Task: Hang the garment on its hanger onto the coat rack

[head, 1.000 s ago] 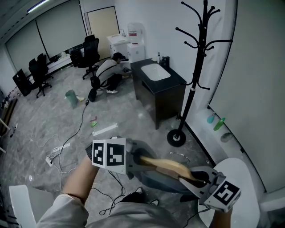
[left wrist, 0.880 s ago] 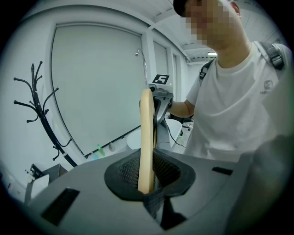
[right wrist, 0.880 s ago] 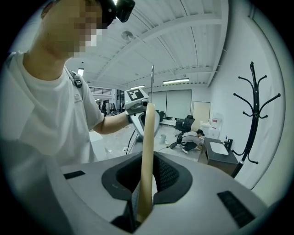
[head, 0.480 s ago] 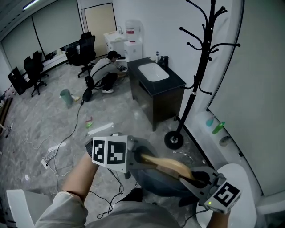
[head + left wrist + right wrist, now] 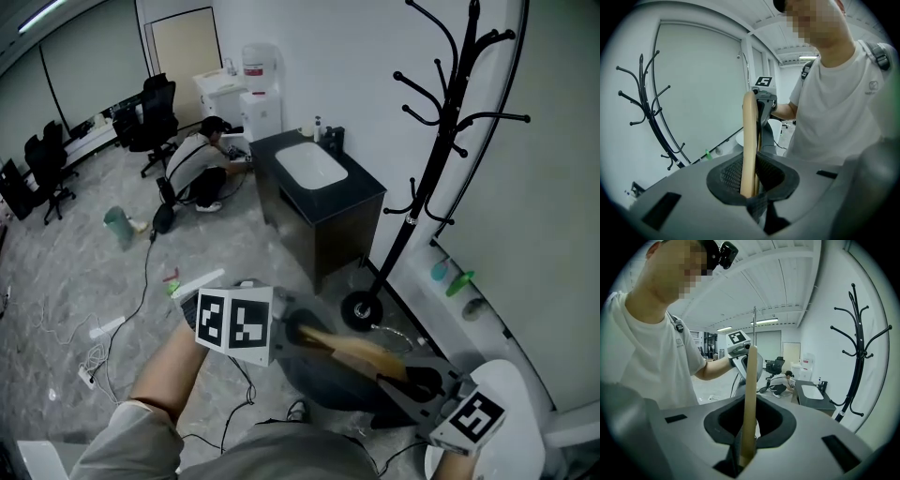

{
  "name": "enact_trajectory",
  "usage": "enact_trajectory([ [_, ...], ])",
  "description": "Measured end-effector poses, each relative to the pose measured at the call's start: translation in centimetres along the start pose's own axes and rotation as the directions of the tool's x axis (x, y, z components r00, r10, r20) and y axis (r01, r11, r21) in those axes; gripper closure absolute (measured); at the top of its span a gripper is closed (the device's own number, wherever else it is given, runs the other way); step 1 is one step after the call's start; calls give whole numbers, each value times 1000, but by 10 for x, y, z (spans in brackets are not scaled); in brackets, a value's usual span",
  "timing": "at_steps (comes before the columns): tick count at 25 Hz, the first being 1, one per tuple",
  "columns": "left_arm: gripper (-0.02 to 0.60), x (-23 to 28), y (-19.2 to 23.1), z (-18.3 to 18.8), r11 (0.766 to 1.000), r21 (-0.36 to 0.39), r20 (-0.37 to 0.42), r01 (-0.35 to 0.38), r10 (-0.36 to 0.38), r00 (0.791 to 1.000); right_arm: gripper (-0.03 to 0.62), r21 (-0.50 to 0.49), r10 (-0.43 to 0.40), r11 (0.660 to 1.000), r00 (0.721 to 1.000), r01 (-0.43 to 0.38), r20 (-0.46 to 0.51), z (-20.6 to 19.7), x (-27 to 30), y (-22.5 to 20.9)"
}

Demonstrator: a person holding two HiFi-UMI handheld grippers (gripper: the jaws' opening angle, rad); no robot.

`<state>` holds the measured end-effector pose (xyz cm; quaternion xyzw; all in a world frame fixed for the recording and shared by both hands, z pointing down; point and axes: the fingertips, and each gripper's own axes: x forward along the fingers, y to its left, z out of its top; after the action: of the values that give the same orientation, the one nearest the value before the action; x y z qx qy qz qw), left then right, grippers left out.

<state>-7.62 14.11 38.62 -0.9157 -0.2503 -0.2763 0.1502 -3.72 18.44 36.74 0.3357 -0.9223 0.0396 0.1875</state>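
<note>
A wooden hanger carries a dark grey garment that sags below it. My left gripper is shut on one end of the wooden bar and my right gripper is shut on the other end. In the left gripper view the bar runs up from the jaws of the left gripper toward the right gripper. In the right gripper view the bar rises from the right gripper, with the metal hook above. The black coat rack stands ahead on the right, apart from the hanger.
The rack's round base sits on the floor by the wall. A black cabinet with a white basin stands left of it. A person crouches near a water dispenser. Cables lie on the floor. A white round seat is at my right.
The coat rack and cabinet have shifted left and nearer in the head view as I moved toward them. Both grippers keep the same hold on the hanger.
</note>
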Motion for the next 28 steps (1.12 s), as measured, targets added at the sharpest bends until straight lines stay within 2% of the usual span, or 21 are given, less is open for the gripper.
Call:
enact_trajectory([
  [8, 531, -30, 68, -27, 997, 74, -1, 33, -33, 999, 537, 47, -76, 996, 997, 76, 0, 14, 43, -58],
  [15, 531, -35, 134, -45, 992, 108, 0, 70, -70, 998, 537, 76, -121, 990, 993, 121, -5, 18, 67, -119],
  [23, 531, -33, 233, -53, 984, 141, -1, 108, -109, 994, 537, 52, -162, 986, 987, 161, 16, 27, 81, -214],
  [28, 531, -32, 291, -55, 974, 177, -13, 139, -139, 990, 537, 91, -204, 975, 979, 203, 4, 30, 86, -270],
])
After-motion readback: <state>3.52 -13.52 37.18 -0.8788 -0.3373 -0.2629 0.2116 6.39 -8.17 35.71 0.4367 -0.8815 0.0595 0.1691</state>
